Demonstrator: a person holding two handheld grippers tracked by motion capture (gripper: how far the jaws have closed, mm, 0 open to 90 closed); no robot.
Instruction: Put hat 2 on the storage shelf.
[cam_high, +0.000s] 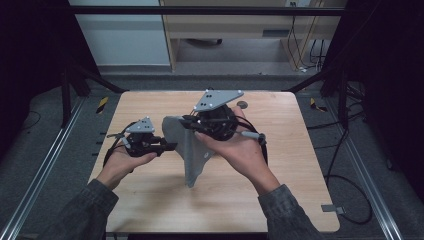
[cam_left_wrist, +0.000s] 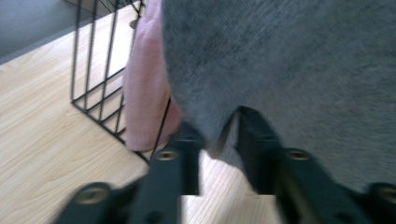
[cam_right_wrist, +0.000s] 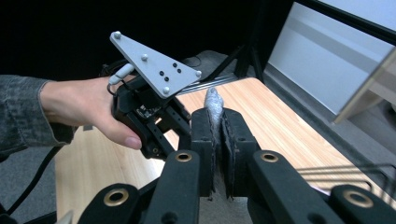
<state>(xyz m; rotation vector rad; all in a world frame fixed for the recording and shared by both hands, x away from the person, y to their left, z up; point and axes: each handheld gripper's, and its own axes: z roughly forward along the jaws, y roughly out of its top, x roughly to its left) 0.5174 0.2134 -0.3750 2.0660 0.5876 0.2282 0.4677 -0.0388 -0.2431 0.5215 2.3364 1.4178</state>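
- Above the desk, mid-air: grey cloth hangs from the right gripper, long axis near vertical, lower tip just over or on the wood – can't tell which.
- Right gripper: jaws pressed together on the cloth's upper edge; in the right gripper view a ridge of grey fabric sticks up between the pads.
- Left gripper: sits just left of the cloth, pointing level toward its left edge. The left gripper view shows a fold of cloth edge between the jaws, which look nearly closed on it; blurred, but I'd call it a pinch.
- Key relation: both grippers on the same top region of the cloth, left one lower and to the side – the left hand is the one that has to pull sideways to spread it. My read is that the next move is a stretch or fold, with the hanging length swinging below.
- Risk: left pinch looks shallow, right at the edge; could slip when tension comes on.
- Behind the cloth, in the left gripper view: something pink against a black wire rack on the desk. Exact contact unclear.
- Surface: light wood desk, bare around the hands, small dark round thing near the far edge.
- Room: dark frame rails either side, grey floor with cables, pale cabinet at the back.
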